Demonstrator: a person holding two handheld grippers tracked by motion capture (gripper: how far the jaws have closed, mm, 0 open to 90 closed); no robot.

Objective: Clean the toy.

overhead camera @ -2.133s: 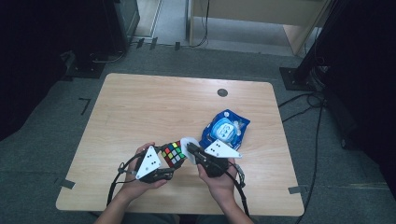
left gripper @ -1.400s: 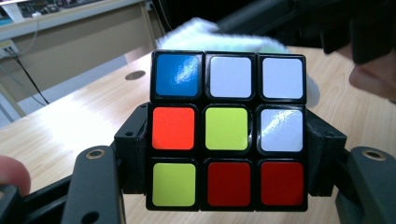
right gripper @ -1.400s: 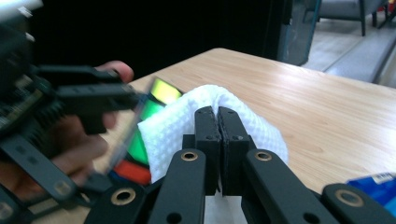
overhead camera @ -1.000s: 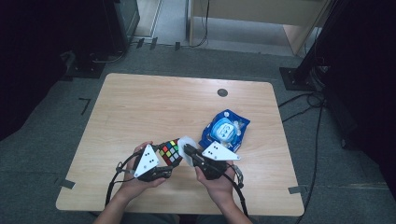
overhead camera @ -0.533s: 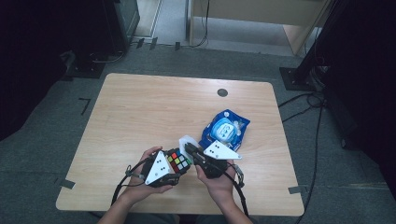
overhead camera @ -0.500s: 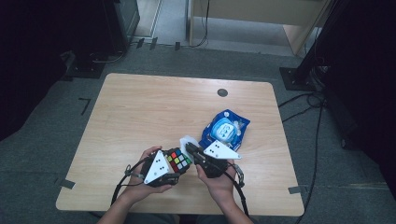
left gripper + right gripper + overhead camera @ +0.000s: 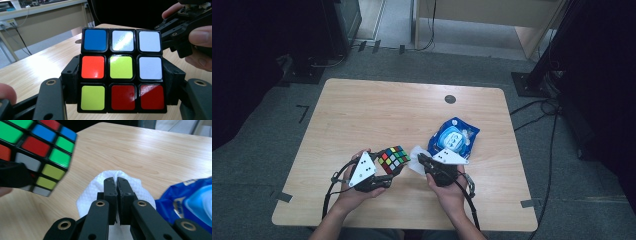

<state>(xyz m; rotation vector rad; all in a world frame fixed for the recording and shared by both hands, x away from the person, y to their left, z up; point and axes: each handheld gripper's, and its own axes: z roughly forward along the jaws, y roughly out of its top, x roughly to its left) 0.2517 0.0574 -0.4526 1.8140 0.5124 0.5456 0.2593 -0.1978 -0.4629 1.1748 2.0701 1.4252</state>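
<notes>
A scrambled colour cube [image 7: 393, 159] is clamped between the jaws of my left gripper [image 7: 388, 170], held above the near part of the wooden table [image 7: 377, 110]. In the left gripper view the cube [image 7: 121, 70] shows blue, white, orange, yellow and red squares, with a black jaw against each side. My right gripper [image 7: 423, 161] is shut on a white wipe [image 7: 416, 159]. In the right gripper view its jaws [image 7: 117, 181] pinch the wipe [image 7: 100, 185] close beside the cube [image 7: 37, 150].
A blue pack of wet wipes [image 7: 453, 140] lies on the table just right of the right gripper. A small dark round cap [image 7: 450, 99] sits near the far edge. Cables trail from both grippers toward the near edge.
The left gripper turned the cube and brought it toward the right gripper. The right gripper with the wipe sank slightly, closer to the cube.
</notes>
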